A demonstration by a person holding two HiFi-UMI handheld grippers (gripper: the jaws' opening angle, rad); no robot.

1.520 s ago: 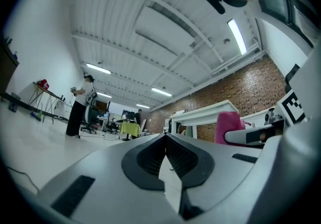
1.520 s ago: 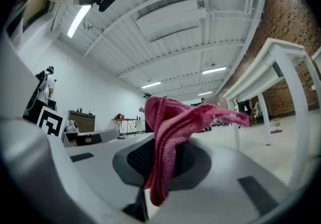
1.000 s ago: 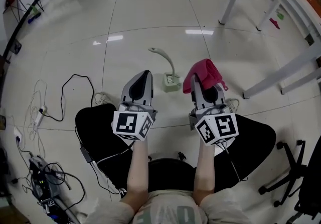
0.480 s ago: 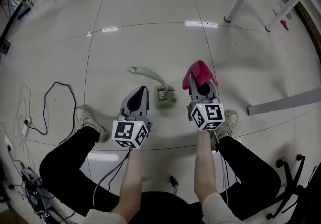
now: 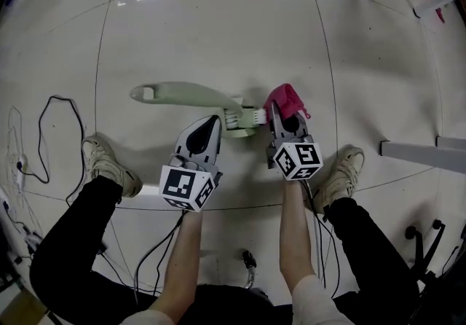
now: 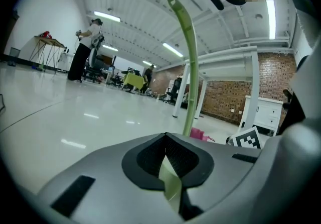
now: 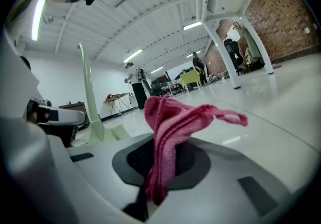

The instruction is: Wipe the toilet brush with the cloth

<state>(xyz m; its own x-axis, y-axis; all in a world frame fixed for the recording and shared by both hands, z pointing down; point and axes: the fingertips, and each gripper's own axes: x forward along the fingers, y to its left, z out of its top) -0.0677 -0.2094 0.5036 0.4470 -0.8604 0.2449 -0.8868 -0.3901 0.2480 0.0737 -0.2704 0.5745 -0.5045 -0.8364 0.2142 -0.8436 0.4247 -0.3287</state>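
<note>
A pale green toilet brush [image 5: 182, 92] stands in its holder [image 5: 246, 125] on the glossy floor, its long handle [image 6: 189, 57] rising upright. My left gripper [image 5: 213, 119] is shut, with its tip right beside the bristles and holder. A pale green sliver shows in the slit between its jaws, and I cannot tell whether it is pinched. On the holder's right side, my right gripper [image 5: 280, 114] is shut on a pink cloth [image 5: 285, 100]. The cloth [image 7: 173, 117] stands bunched up out of the jaws. The brush handle [image 7: 88, 97] shows to the left in the right gripper view.
The person crouches with a shoe [image 5: 109, 167] on the left and a shoe [image 5: 342, 178] on the right of the grippers. Cables [image 5: 44, 134] lie at far left. White table legs [image 5: 419, 152] run along the right. People stand far off [image 6: 85, 49].
Both grippers came down toward the floor and now flank the brush's holder. The person went from sitting to a crouch. The cloth stayed in the right jaws.
</note>
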